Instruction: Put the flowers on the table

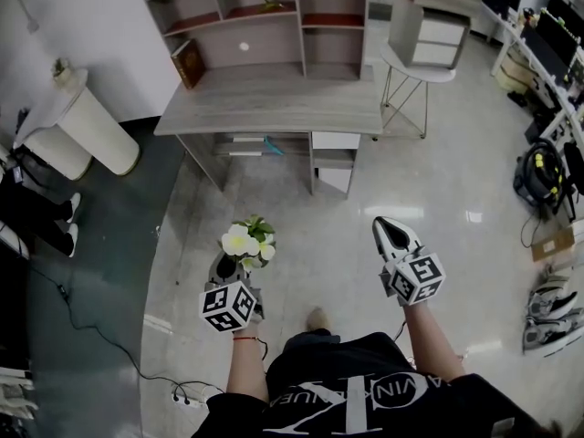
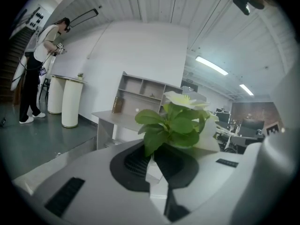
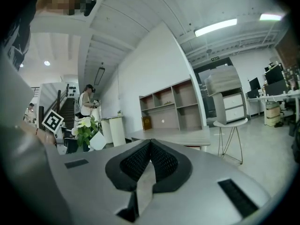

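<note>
A small bunch of white flowers [image 1: 247,242] with green leaves in a white pot stands up out of my left gripper [image 1: 228,270], which is shut on it. In the left gripper view the leaves [image 2: 172,124] and pot [image 2: 153,169] fill the jaw gap. My right gripper [image 1: 394,235] is shut with nothing in it, held over the floor to the right; its view shows the flowers [image 3: 86,129] at left. The grey desk [image 1: 274,103] with a shelf unit stands ahead of both grippers.
A brown book [image 1: 189,63] leans on the desk's left end. A white round side table [image 1: 415,67] carrying a drawer unit stands right of the desk. White cylinders [image 1: 87,121] and a person's legs [image 1: 36,213] are at left. Cables cross the floor [image 1: 109,345].
</note>
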{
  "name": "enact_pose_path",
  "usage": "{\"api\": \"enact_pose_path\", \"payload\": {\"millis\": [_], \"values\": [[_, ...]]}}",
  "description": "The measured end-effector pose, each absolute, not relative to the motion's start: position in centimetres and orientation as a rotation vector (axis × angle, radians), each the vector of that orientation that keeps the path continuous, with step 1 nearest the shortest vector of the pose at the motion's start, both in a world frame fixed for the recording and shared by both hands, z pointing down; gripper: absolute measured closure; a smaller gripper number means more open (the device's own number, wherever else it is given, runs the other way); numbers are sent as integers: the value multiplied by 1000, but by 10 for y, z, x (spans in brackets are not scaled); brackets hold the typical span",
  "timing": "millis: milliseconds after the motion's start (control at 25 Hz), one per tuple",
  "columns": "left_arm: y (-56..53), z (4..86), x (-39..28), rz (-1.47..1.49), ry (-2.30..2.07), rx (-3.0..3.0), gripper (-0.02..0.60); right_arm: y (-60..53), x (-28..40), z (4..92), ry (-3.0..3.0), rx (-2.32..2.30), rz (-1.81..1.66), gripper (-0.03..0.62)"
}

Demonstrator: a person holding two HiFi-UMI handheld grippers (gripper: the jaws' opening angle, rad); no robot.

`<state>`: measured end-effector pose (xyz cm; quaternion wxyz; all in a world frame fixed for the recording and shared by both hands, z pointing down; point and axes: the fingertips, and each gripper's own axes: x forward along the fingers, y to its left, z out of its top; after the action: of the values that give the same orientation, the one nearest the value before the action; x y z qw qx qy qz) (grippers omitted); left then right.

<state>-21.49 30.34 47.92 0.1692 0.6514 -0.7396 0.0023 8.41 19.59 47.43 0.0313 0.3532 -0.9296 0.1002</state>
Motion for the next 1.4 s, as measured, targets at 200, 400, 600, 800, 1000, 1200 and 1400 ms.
{"api": "enact_pose_path", "payload": {"millis": [200,400,600,800,1000,1200,1400], "values": [[276,471,-246,-35,-2105,1858,558,172,54,471,-2879,1102,287,585],[254,470,-253,-52,-2077,1888,558,159,34,467,-2885,1077,258,583],[244,484,-254,-40,-2045,1888,558,152,29,476,-2857,1070,259,585],[242,485,-265,-36,-2059,1861,557,143,27,475,-2855,1082,280,585],[223,497,-273,-25,-2052,1846,558,123,17,479,-2857,1060,253,585],[184,504,-268,11,-2016,1872,557,87,21,489,-2848,1101,295,585],[119,498,-263,38,-1985,1918,558,38,20,488,-2845,1124,299,583]]}}
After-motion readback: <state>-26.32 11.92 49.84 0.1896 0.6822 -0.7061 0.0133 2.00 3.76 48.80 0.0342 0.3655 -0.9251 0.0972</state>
